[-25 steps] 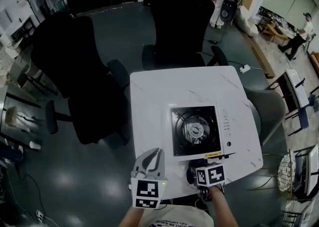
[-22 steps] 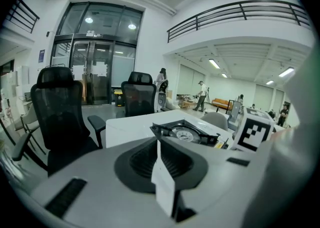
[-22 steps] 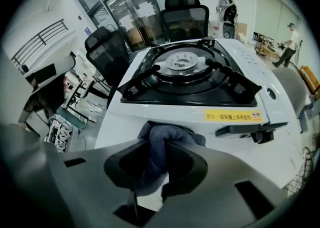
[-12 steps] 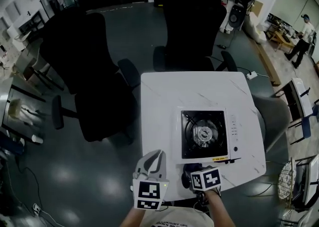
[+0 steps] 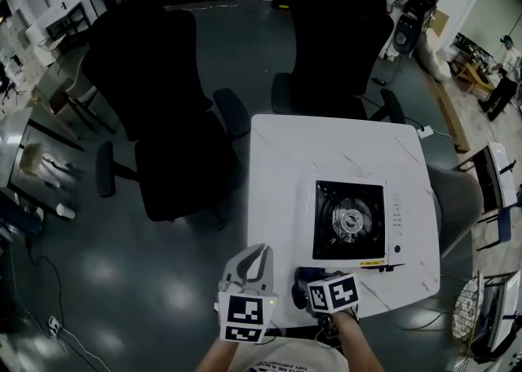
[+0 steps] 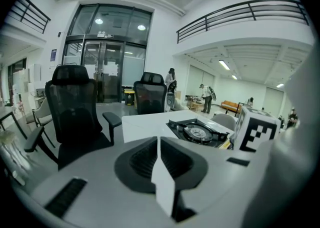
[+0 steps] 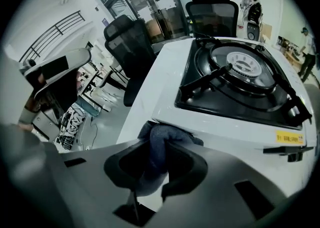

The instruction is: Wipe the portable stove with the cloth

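The portable stove is white with a black burner top and sits on the right half of the white table. In the right gripper view the stove lies just ahead. My right gripper is shut on a dark blue cloth, bunched against the stove's near front corner. From the head view the cloth shows as a dark lump beside the right gripper at the table's near edge. My left gripper hangs off the table's near left corner, shut and holding nothing; its jaws meet in a thin line.
Two black office chairs stand by the table, one to the left and one at the far side. Grey floor surrounds the table. People stand far off at the right. The stove's knob side faces right.
The head view has swung left, so table and stove sit further right in frame. Both grippers keep nearly the same places, and the right one still grips the cloth.
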